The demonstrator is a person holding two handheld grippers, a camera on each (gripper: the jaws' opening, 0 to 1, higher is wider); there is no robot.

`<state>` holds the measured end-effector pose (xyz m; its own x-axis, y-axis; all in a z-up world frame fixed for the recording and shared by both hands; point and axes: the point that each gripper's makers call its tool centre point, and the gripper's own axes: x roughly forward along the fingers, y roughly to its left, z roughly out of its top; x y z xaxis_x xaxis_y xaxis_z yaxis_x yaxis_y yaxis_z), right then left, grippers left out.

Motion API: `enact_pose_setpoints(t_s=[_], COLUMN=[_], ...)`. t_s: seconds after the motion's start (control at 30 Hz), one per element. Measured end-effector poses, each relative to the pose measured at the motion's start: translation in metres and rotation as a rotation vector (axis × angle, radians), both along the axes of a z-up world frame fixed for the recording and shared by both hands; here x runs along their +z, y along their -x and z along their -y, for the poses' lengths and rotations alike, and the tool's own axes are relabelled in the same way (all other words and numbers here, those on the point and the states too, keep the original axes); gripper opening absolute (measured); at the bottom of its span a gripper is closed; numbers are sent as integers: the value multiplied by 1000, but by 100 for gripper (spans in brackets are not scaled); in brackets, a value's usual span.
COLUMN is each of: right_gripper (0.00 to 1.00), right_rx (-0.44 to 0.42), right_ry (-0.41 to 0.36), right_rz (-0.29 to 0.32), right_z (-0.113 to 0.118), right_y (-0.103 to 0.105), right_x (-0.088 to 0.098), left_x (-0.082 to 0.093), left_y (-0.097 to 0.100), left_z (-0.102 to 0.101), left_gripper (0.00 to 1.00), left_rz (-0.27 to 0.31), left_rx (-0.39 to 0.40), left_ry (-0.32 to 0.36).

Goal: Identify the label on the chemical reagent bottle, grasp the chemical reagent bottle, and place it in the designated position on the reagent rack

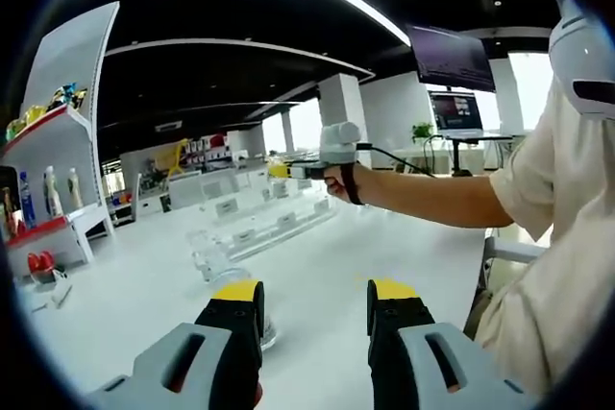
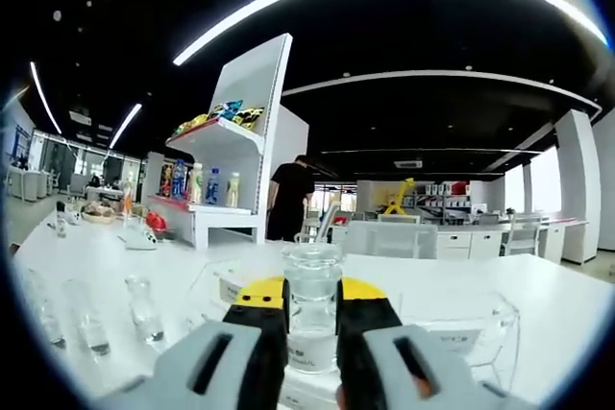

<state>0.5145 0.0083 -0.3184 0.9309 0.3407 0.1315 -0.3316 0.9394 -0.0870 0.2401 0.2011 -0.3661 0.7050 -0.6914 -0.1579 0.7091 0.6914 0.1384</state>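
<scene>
In the right gripper view, a clear glass reagent bottle (image 2: 311,306) is pinched upright between the yellow-tipped jaws of the right gripper (image 2: 309,319), held above a white table (image 2: 538,285). A white label is seen on the bottle's lower front, but its writing is too small to be read. Behind it a clear acrylic reagent rack (image 2: 452,319) is set, with small glass vials (image 2: 142,309) standing to the left and a white display shelf (image 2: 226,175) of coloured bottles beyond.

In the left gripper view, the left gripper (image 1: 312,306) is held spread over the table with nothing between its jaws. What appears to be another clear bottle (image 1: 231,285) stands just beside its left jaw. The person's hand (image 1: 338,180) is seen extended over the tiered rack.
</scene>
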Motion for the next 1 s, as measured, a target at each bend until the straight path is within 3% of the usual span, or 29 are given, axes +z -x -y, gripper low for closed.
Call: enact_pose_setpoints(t_s=[0.1, 1.0], right_gripper=[18, 18], right_rx=[0, -27], right_ry=[3, -16], right_rz=[-7, -25], right_z=[3, 5], right_y=[-9, -14], right_x=[-5, -27], left_x=[0, 3], left_y=[0, -5], left_z=[-1, -15], left_gripper=[44, 44], left_rz=[1, 5], left_rx=[1, 44], left_ry=[2, 22])
